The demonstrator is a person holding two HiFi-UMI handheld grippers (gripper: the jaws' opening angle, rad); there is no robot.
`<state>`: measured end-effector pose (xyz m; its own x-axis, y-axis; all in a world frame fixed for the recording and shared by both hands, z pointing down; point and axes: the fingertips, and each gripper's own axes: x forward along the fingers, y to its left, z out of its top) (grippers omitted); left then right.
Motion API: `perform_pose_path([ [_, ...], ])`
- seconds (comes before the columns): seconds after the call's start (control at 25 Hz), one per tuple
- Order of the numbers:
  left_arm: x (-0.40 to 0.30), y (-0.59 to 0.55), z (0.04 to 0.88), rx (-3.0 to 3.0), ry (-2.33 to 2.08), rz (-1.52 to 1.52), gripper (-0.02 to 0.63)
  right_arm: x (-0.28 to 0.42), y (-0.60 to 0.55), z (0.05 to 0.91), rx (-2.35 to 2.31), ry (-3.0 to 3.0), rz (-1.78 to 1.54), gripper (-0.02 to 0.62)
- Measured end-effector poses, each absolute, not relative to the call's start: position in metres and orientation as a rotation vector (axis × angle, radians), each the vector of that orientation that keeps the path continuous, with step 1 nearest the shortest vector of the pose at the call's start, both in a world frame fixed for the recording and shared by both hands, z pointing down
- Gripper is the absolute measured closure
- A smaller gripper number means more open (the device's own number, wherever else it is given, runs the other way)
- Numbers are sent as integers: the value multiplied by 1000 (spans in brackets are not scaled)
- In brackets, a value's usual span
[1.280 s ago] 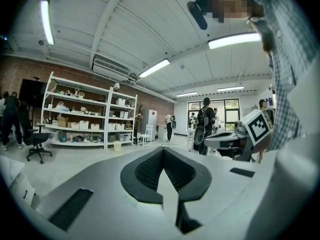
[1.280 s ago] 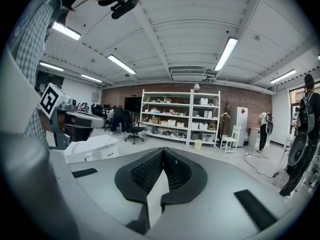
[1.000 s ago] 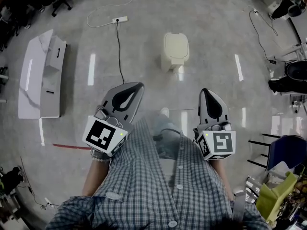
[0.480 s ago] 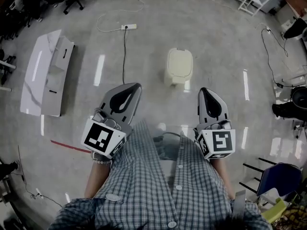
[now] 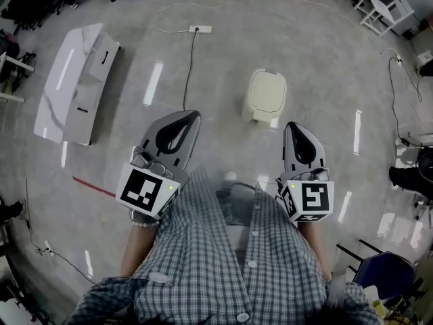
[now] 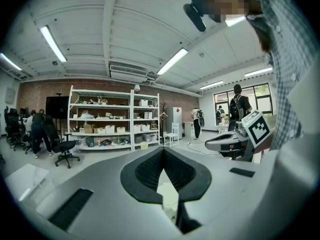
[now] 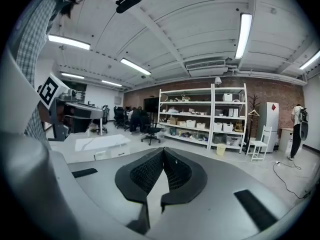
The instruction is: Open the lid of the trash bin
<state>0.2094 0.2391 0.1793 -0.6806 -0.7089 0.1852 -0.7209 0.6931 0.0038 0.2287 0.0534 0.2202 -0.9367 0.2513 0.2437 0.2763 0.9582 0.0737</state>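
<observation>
In the head view a cream trash bin (image 5: 265, 95) stands on the grey floor, its lid down. Both grippers are held out in front of the checked shirt, short of the bin and well above the floor. My left gripper (image 5: 191, 116) points forward to the bin's left, its jaws closed together with nothing between them. My right gripper (image 5: 292, 126) is just near and right of the bin in the picture, also shut and empty. In each gripper view the black pads (image 6: 150, 171) (image 7: 145, 171) meet at the tip.
White panels (image 5: 74, 83) lie flat on the floor at the left. A power strip (image 5: 201, 29) with its cable runs toward the left gripper. Red tape (image 5: 91, 186) marks the floor. A blue chair (image 5: 379, 276) stands at the lower right. Shelving (image 6: 112, 119) and people are far off.
The bin has shifted down and to the right in the head view as the person moves toward it. Both grippers stay shut in the same pose.
</observation>
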Motion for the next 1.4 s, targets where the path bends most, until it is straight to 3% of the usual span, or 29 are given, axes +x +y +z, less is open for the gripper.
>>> perform_pose_path([
  [0.44, 156, 252, 190, 1213, -2679, 91, 601, 189, 57, 236, -286, -2852, -36, 578],
  [1.4, -50, 291, 201, 1628, -2459, 83, 601, 45, 110, 234, 190, -2843, -2, 578],
])
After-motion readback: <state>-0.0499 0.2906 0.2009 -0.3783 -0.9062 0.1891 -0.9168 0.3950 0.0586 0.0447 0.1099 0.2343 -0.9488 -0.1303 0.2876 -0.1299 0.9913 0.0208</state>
